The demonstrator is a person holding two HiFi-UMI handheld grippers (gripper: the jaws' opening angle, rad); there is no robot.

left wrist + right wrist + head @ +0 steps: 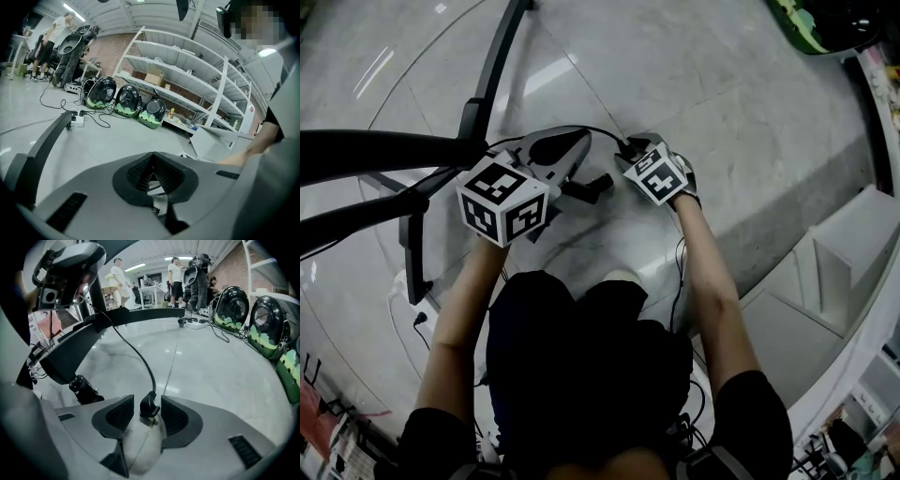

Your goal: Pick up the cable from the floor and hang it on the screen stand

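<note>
Head view: left hand-held gripper [584, 141] just left of right hand-held gripper [628, 147], both low over floor [731, 112]. Dark arms of screen stand [384, 155] further left of right hand-held gripper. Short arc of cable [605, 130] bridging the two tips.

Left gripper view: jaws together, pads meeting at the tip. No cable visible past the pads here, only floor and shelving beyond. Aimed slightly downward.

Right gripper view: jaws wide apart, nothing clamped. Plug [149, 405] sitting in the gap between the pads, nearer the right pad, contact uncertain. Resting on floor or hanging just above it: cannot tell. Cable rising from the plug, curving up and left of right hand-held gripper to the left one, apparently pinched there. Stand arm beyond, left of right hand-held gripper.

Probable reason for the layout: one hold up along the cable to keep the slack off the floor, open jaws straddling the plug end for a second hold. Both ends probably needed under control before draping over the stand. Closing on the plug probably next.
</note>
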